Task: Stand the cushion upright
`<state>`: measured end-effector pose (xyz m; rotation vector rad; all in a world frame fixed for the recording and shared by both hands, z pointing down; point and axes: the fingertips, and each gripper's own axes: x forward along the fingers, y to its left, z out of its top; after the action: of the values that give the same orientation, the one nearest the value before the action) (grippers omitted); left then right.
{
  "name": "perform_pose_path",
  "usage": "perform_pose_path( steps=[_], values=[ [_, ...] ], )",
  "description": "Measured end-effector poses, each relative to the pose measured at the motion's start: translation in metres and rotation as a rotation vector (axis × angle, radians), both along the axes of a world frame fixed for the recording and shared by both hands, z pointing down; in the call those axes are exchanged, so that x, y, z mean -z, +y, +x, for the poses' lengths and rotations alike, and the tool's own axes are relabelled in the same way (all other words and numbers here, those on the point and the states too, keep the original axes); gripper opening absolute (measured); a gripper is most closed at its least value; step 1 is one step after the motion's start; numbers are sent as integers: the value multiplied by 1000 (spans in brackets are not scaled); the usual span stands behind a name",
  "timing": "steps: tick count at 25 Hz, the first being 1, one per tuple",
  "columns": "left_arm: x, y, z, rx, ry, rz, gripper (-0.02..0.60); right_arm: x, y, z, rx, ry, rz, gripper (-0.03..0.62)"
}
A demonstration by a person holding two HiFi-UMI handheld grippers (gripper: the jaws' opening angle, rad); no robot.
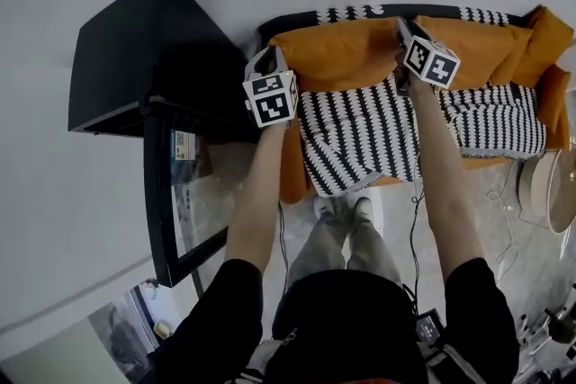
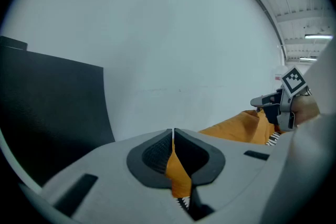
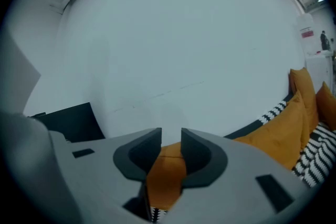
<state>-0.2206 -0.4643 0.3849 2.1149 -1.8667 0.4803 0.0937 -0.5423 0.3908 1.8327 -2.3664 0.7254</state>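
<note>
An orange cushion (image 1: 337,54) stands against the back of the sofa, above a black-and-white striped throw (image 1: 360,135). My left gripper (image 1: 273,57) is at the cushion's left end. In the left gripper view its jaws (image 2: 172,136) are shut on a fold of the orange fabric (image 2: 178,176). At the cushion's right top corner is my right gripper (image 1: 402,28). In the right gripper view its jaws (image 3: 170,136) stand apart, with the orange cushion (image 3: 165,176) in the gap and not pinched. The left gripper view shows the right gripper (image 2: 273,105) beside the cushion's far end.
More orange cushions (image 1: 504,49) line the sofa to the right. A black cabinet (image 1: 135,58) and a glass-topped table (image 1: 171,193) stand left of the sofa. A round pale table (image 1: 553,189) is at the right edge. A white wall lies behind the sofa.
</note>
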Motion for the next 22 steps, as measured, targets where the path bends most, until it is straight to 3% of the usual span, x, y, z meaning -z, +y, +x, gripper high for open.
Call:
perform_pose_path(
  steps=[6,11,17,22],
  values=[
    [32,42,14,36,83,56,12,46,36,-2,67,-6,104,84],
    [74,83,34,35,174,158,12,102,97,-5,167,-12,247,36],
    [122,125,71,-15,167,264,11,157,166,-13,266,115,385,21],
    [154,167,101,-34,155,328,11,177,220,-4,300,195,417,20]
  ],
)
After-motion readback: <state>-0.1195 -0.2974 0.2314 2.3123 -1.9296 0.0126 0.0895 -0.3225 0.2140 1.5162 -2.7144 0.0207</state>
